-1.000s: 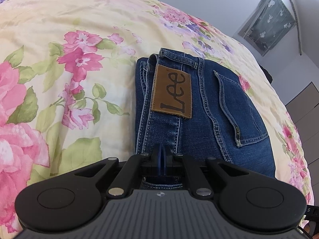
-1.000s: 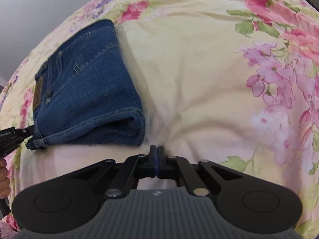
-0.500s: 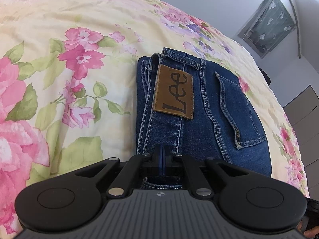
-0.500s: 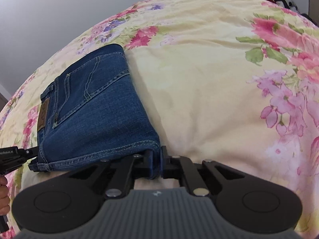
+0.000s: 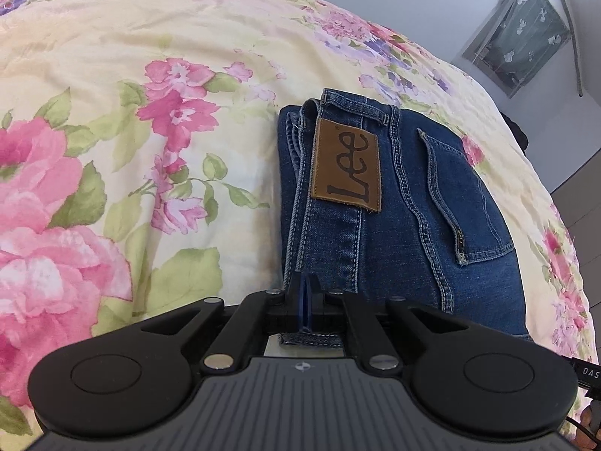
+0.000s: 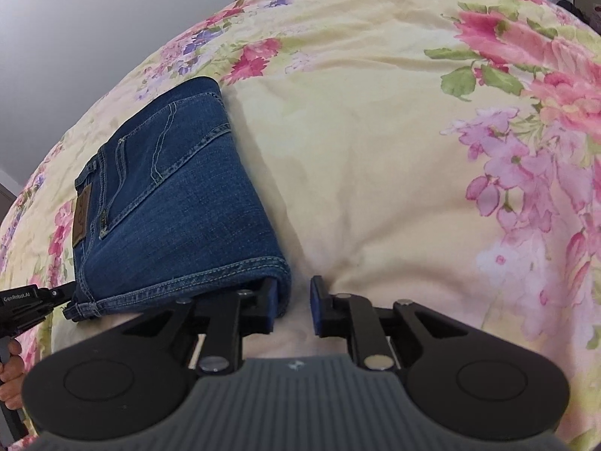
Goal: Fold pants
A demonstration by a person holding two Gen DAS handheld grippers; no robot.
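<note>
1. Since a second ago the right hand-held gripper (image 6: 293, 302) has gone from shut, hovering off the near right corner of the jeans (image 6: 176, 203), to parted: its jaws are opening, and the corner of the hem sits between them, against the left pad, with a clear gap to the right pad. The left hand-held gripper (image 5: 305, 300) has barely shifted; its jaws are just starting to open from a narrow pinch.

2. The jeans lie folded into a compact block on the bed (image 6: 375, 150), leather patch (image 5: 347, 165) and back pocket (image 5: 465, 195) facing up.

3. The block's long axis runs away from both hands. The waistband side with the patch is on the left; the folded side is on the right.

4. The left hand-held gripper sits at the near left corner, over the hem edge. Its blue pads look almost together, and I cannot tell whether cloth is between them.

5. In the right view the left hand-held gripper shows at that same near corner, with part of a hand (image 6: 9, 368) behind it.

6. Each hand has one near corner, neither nearer than the other. The fold looks finished; both hands seem to be letting go, so the next move would be to draw back toward the person.
</note>
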